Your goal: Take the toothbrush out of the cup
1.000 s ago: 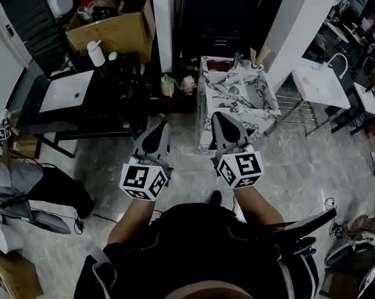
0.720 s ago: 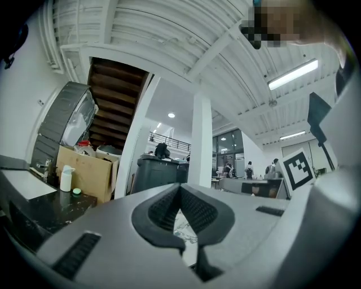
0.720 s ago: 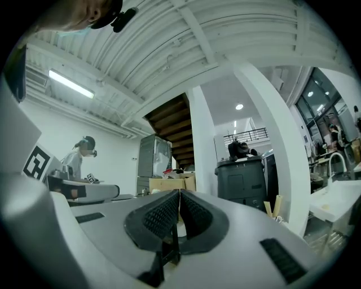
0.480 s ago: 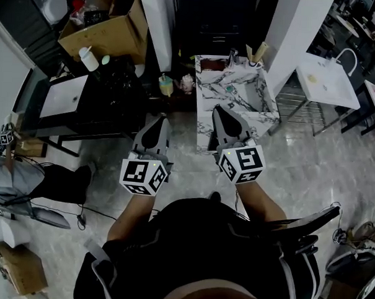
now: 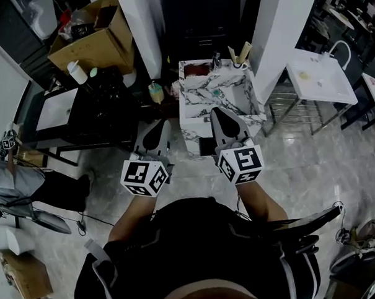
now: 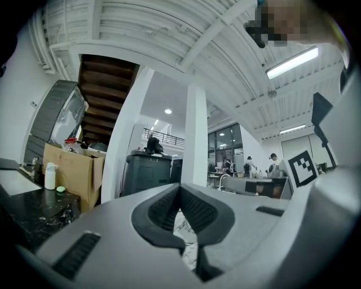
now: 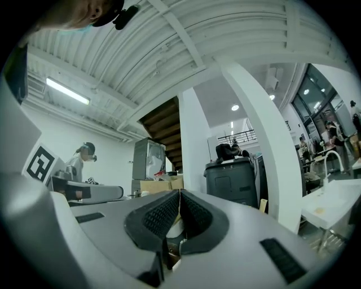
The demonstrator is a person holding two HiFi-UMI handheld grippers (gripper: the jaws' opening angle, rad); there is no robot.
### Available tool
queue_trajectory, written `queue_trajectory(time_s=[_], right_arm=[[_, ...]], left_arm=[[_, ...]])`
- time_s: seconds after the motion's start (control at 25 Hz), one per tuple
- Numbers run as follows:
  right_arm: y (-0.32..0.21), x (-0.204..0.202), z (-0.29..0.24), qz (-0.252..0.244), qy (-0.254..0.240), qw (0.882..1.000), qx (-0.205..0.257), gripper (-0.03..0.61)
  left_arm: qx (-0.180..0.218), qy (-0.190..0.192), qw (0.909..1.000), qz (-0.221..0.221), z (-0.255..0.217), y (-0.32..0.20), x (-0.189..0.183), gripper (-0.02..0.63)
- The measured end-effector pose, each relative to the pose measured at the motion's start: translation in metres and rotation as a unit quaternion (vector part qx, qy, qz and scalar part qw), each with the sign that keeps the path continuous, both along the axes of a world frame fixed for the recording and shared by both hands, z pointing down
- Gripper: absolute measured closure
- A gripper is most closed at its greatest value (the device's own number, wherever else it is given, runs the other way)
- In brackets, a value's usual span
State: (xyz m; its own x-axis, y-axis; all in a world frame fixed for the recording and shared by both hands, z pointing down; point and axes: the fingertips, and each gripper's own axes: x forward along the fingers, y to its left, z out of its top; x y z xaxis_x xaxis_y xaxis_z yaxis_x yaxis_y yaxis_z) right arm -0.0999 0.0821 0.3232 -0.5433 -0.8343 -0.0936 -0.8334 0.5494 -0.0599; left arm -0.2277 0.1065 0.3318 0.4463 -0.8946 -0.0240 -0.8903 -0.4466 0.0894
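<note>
A white marble-patterned sink counter (image 5: 196,96) stands ahead on the floor. At its back edge are a small dark cup-like thing (image 5: 215,59) and a tan object (image 5: 244,53); no toothbrush can be made out at this size. My left gripper (image 5: 158,124) is shut and empty, held level, short of the counter's near left corner. My right gripper (image 5: 217,112) is also shut and empty, its tips over the counter's front edge. In the left gripper view the pads of that gripper (image 6: 180,189) meet, and in the right gripper view my right gripper (image 7: 179,193) shows the same.
A black table (image 5: 83,119) with a white bottle (image 5: 76,73) and a cardboard box (image 5: 87,41) is at the left. A small yellow-green bottle (image 5: 155,92) sits beside the counter. A white pillar (image 5: 276,32) and a white table (image 5: 321,77) are at the right. Cables lie on the floor.
Both grippers have moved forward together, still shut. The marble counter has come nearer, and the right gripper's tips now overlap its front edge.
</note>
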Motion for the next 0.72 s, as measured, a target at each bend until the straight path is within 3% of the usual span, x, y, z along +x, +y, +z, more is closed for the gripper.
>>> queue_trajectory(time_s=[0.56, 0.72], right_arm=[[-0.032, 0.079, 0.004, 0.035, -0.017, 0.999, -0.007, 0.555], [-0.043, 0.094, 0.007, 0.058, -0.002, 0.998, 0.001, 0.555]], left_arm=[[-0.007, -0.018, 0.9990, 0.041, 0.000, -0.038, 0.083, 0.614], [-0.005, -0.017, 0.9975, 0.068, 0.001, -0.058, 0.103, 0.614]])
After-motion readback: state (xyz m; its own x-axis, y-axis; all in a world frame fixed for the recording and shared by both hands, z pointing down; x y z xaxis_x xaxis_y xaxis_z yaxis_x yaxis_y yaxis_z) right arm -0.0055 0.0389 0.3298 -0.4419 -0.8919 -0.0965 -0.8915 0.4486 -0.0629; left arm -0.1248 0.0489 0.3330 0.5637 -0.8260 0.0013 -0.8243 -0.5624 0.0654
